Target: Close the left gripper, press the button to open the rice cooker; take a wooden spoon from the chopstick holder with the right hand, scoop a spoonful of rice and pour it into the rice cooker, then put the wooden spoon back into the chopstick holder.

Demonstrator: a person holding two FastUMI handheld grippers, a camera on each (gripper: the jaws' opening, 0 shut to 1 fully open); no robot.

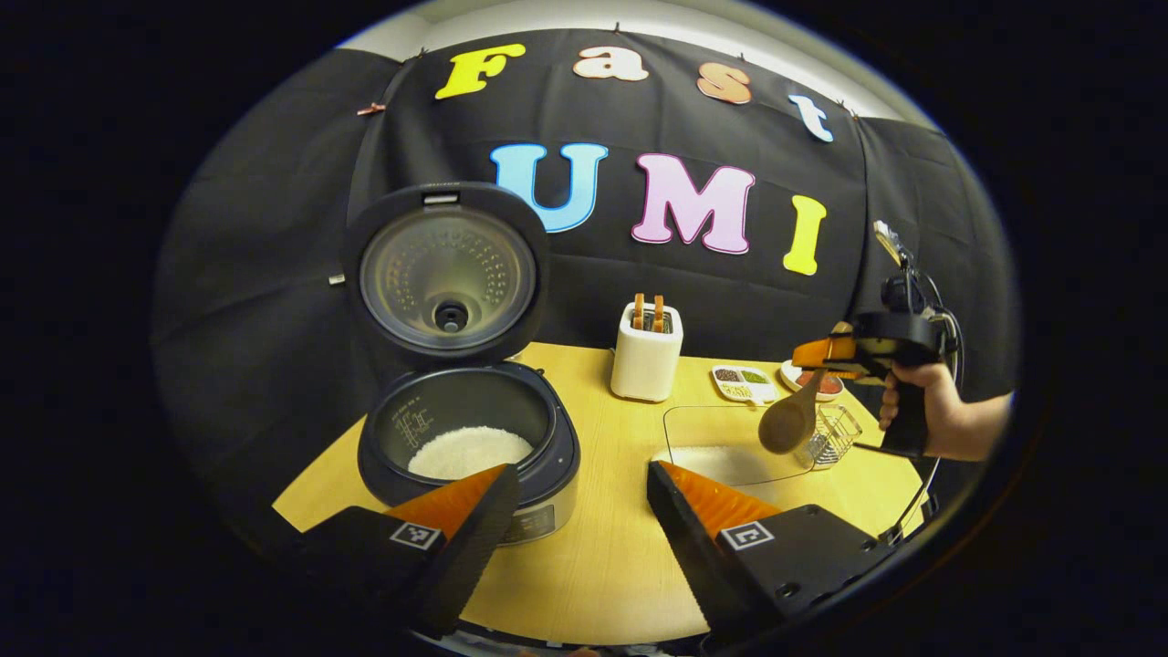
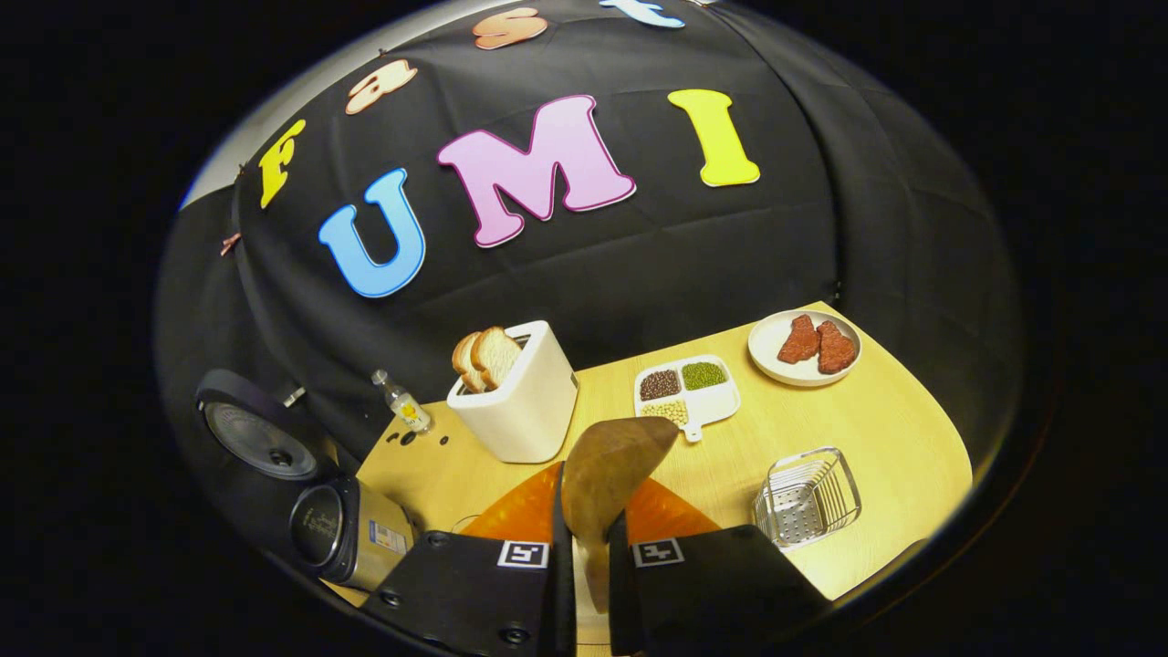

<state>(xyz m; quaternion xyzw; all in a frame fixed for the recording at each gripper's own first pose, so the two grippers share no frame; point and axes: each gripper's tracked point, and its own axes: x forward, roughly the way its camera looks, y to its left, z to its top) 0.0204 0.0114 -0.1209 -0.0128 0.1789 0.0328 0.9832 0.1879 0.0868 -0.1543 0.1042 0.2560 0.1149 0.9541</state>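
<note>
Right hand-held gripper (image 2: 584,538) clamping wooden spoon (image 2: 610,479)

Right gripper clamps wooden spoon over table

We see the right gripper (image 2: 584,538) with both fingers pressed on the wooden spoon (image 2: 610,474), bowl tilted up. Behind it: toaster (image 2: 522,401) with bread, divided dish (image 2: 686,392), plate (image 2: 805,347). Wire chopstick holder (image 2: 808,497) at right; open rice cooker (image 2: 342,529) at left.

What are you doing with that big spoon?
The cooker sits open with rice inside. The right gripper is shut on the spoon and holds it above the table, near the wire basket. The left gripper is open and holds nothing.
</note>
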